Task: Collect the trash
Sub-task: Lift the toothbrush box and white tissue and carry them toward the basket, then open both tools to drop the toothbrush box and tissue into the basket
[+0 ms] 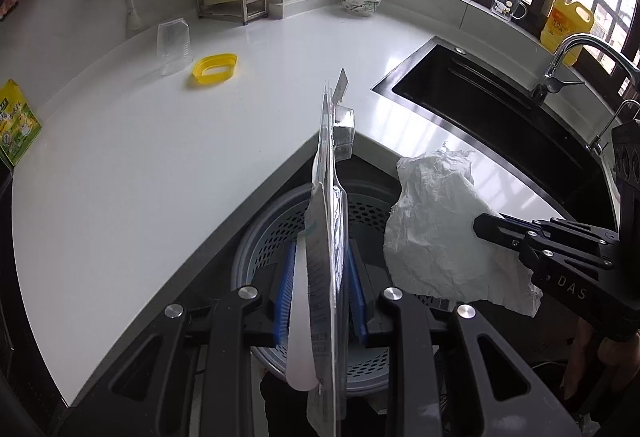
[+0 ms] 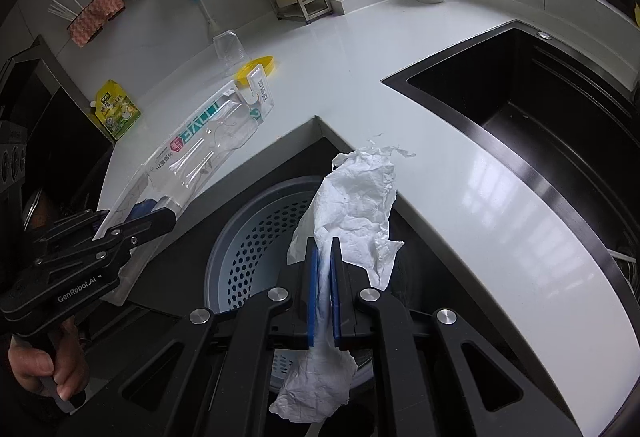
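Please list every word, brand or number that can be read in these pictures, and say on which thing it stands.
"DAS": on the right gripper body.
"GenRobot.AI": on the left gripper body.
Clear blister pack: coloured print, too warped to read.
Green-yellow packet, yellow bottle label: too small.

I see perforated bin (image 2: 256, 237) open below, mouth unobstructed, sitting in notch of table (image 1: 160, 165) corner. Table edge (image 2: 460, 221) wraps bin on far sides, limits forward reach. My left gripper (image 1: 320, 301) and right gripper (image 2: 324, 297) crowd same opening, side by side, near each other. Clear blister pack (image 1: 330, 197) sticks up tall, crumpled paper (image 2: 356, 197) spreads wide; both loads near table edge. Wide bare table stretch beyond; cup (image 1: 174, 45), yellow ring (image 1: 214, 67) well apart. Sink (image 1: 500, 117) open on right.
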Demonstrator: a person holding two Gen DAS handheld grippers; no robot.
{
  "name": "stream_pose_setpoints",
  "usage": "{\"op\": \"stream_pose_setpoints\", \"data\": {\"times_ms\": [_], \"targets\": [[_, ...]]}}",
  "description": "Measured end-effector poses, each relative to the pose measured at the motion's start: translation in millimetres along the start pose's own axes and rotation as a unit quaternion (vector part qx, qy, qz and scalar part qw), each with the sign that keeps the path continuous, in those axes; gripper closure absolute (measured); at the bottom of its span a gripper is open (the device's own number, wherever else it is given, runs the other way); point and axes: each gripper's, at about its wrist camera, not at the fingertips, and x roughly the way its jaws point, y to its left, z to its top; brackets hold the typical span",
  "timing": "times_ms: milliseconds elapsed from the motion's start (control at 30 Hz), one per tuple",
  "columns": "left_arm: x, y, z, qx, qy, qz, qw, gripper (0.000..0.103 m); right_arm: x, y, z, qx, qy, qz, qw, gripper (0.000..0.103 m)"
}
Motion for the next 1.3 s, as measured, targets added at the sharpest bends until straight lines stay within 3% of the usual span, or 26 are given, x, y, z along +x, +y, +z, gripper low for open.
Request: {"op": "stream_pose_setpoints", "data": {"times_ms": [467,833,1100,1200,1267,1300], "targets": [[39,-12,-36,-0.02,0.061,0.011,0.9979,0.078,38,-3,-21,-0.019,0.051,0.016,0.998,0.097],[88,-7,-57,-0.045,0.123,0.022,0.9911,0.076,81,-14,-29,-0.004,0.096,0.025,0.995,0.097],[111,-3,-64,-0.055,0.139,0.039,0.988,0.076,110,-13,-34,-0.004,0.126,0.028,0.992,0.097],[112,2,-60,-0.062,0.136,0.043,0.9879,0.064,118,-15,-37,0.001,0.138,0.027,0.99,0.093],[109,6,-61,-0.07,0.131,0.048,0.9878,0.043,118,-17,-37,0.003,0.136,0.022,0.991,0.078],[107,8,-60,-0.074,0.126,0.051,0.9879,0.041,117,-19,-37,0.005,0.132,0.02,0.991,0.074]]}}
